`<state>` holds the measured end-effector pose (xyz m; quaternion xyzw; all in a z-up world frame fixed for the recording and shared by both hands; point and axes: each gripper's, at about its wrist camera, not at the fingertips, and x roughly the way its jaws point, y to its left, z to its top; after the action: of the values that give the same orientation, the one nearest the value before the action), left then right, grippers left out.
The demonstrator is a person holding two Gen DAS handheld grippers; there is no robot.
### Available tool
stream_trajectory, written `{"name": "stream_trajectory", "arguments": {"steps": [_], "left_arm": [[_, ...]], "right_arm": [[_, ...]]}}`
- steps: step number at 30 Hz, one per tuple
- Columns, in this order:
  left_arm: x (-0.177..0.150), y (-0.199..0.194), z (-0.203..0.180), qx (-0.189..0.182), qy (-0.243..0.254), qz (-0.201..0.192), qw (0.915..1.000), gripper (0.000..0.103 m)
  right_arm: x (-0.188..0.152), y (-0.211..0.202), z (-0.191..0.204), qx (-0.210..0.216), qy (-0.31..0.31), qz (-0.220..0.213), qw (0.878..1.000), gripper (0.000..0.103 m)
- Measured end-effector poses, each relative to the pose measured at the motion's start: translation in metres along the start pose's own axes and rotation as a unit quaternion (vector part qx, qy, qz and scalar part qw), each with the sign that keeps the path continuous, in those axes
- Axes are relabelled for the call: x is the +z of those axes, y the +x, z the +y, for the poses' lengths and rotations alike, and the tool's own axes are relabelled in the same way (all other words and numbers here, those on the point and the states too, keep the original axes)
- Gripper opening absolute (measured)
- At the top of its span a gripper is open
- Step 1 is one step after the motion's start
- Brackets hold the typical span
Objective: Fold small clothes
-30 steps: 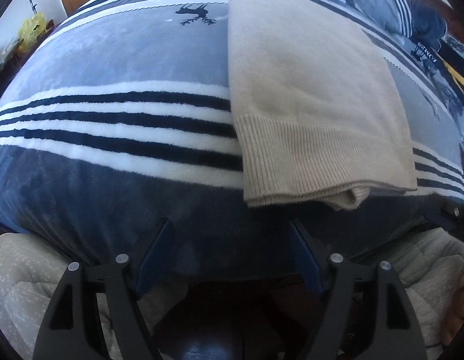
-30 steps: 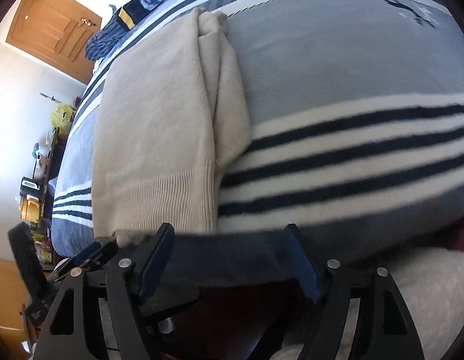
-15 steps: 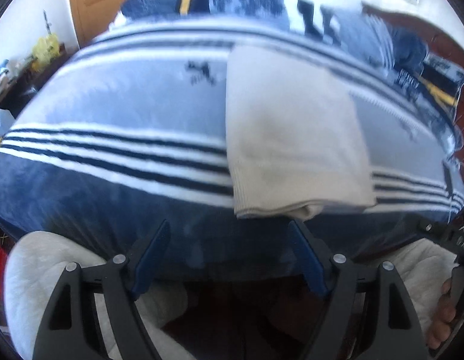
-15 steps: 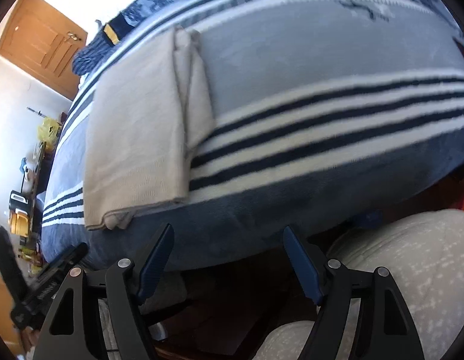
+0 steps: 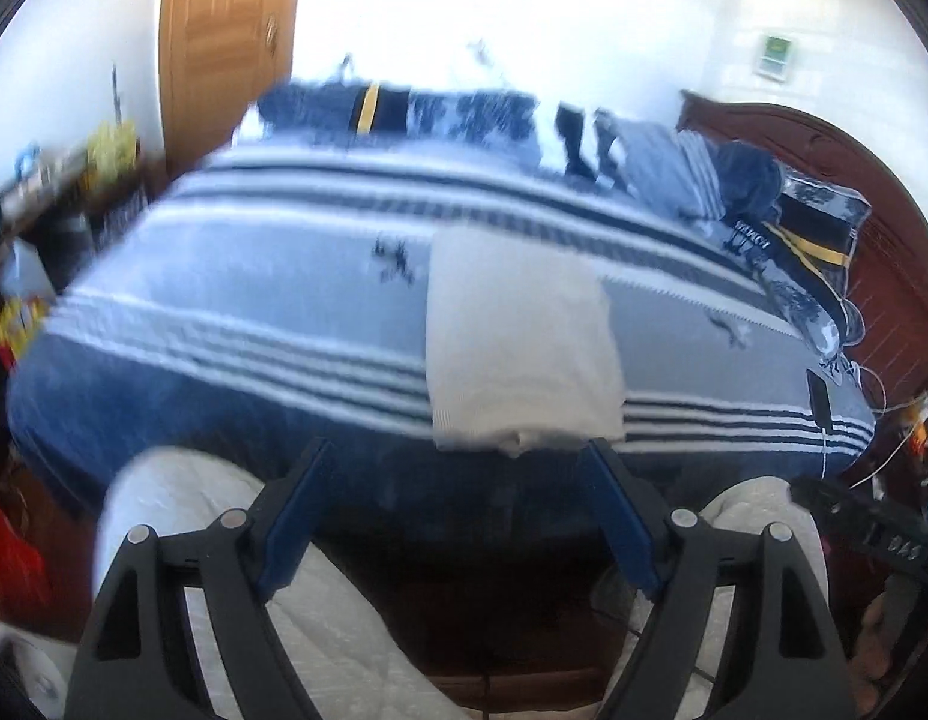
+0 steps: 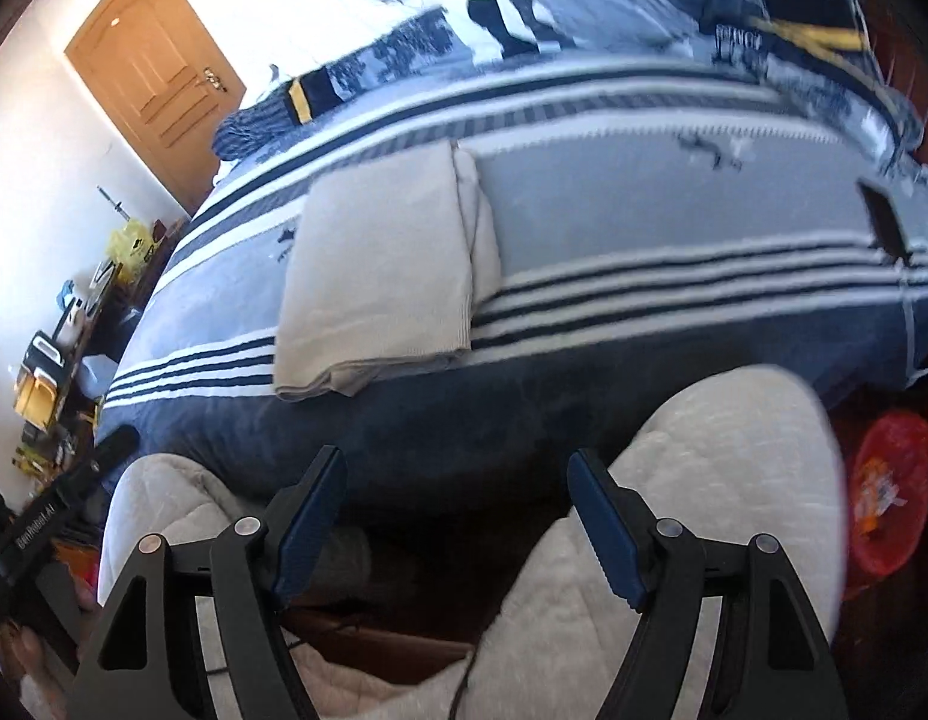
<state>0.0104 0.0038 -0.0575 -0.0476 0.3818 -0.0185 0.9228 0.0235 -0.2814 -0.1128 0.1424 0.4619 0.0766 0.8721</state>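
A beige knit sweater (image 5: 518,336) lies folded into a long rectangle on the blue and white striped bed cover (image 5: 254,312), its ribbed hem at the near edge. It also shows in the right wrist view (image 6: 380,264), left of centre. My left gripper (image 5: 458,504) is open and empty, held back from the bed above the person's knees. My right gripper (image 6: 455,510) is open and empty too, also well short of the bed edge.
The person's light quilted trousers (image 6: 674,516) fill the foreground. A dark phone (image 6: 884,222) with a cable lies on the bed at the right. Pillows (image 5: 734,180) pile at the headboard. A red bag (image 6: 890,504) sits on the floor. A wooden door (image 6: 152,72) stands far left.
Both grippers have pulled back and up from the bed, so the sweater looks smaller and farther. The sweater has not moved. Both stay open.
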Motion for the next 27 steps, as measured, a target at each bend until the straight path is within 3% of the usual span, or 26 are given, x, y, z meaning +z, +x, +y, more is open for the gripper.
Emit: {"name": "stream_trajectory", "arguments": {"steps": [4,8,11,14,22,27], "left_arm": [[0.015,-0.047,-0.011,-0.006,0.035,-0.024,0.9991,0.086],[0.027,-0.093,-0.012,-0.023,0.022,-0.039,0.9987,0.088],[0.033,-0.127,-0.018,-0.012,0.032,-0.081,0.9962,0.097],[0.033,-0.147,-0.026,-0.001,0.049,-0.1,0.9938,0.099],[0.035,-0.161,-0.038,0.032,0.064,-0.1,0.9924,0.103],[0.028,-0.157,-0.042,0.062,0.068,-0.108,0.9899,0.103]], "right_arm": [[0.002,-0.053,0.014,-0.016,-0.028,-0.039,0.999,0.083],[0.006,-0.097,0.026,-0.019,-0.046,-0.071,0.996,0.085],[0.007,-0.123,0.038,-0.019,-0.058,-0.088,0.994,0.086],[0.008,-0.147,0.052,-0.022,-0.08,-0.106,0.991,0.086],[0.005,-0.2,0.086,-0.044,-0.143,-0.158,0.976,0.09],[0.006,-0.2,0.086,-0.031,-0.136,-0.155,0.978,0.09]]}}
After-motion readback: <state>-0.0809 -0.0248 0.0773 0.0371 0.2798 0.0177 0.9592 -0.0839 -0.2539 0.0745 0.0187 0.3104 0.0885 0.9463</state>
